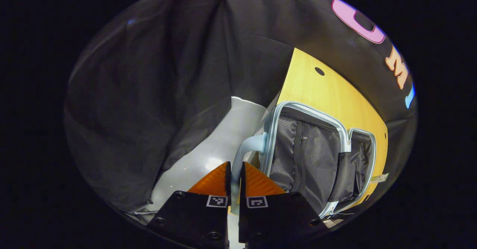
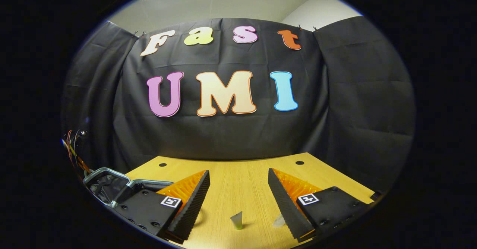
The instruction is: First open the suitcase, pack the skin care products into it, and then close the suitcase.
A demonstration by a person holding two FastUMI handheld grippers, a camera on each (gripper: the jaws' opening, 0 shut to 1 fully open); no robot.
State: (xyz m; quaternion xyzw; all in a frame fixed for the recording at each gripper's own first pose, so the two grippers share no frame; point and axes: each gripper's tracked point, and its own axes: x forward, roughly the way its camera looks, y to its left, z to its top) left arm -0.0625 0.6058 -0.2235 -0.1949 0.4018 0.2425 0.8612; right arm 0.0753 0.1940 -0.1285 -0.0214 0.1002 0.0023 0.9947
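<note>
In the left gripper view the light-blue suitcase lies open on the wooden table, showing its black mesh lining and zip pocket. My left gripper is shut on the suitcase's pale blue handle, which runs down between the orange fingers. In the right gripper view my right gripper hangs open just above the table. A small skin care tube stands on the wood between its fingers, untouched. A pale, blurred item lies beside the right finger. The open suitcase's rim shows at far left.
Grey floor lies beyond the table's edge below the suitcase handle. Black cloth walls close the booth on all sides. Two dark holes mark the tabletop's far corners. Coloured wires hang at the far left.
</note>
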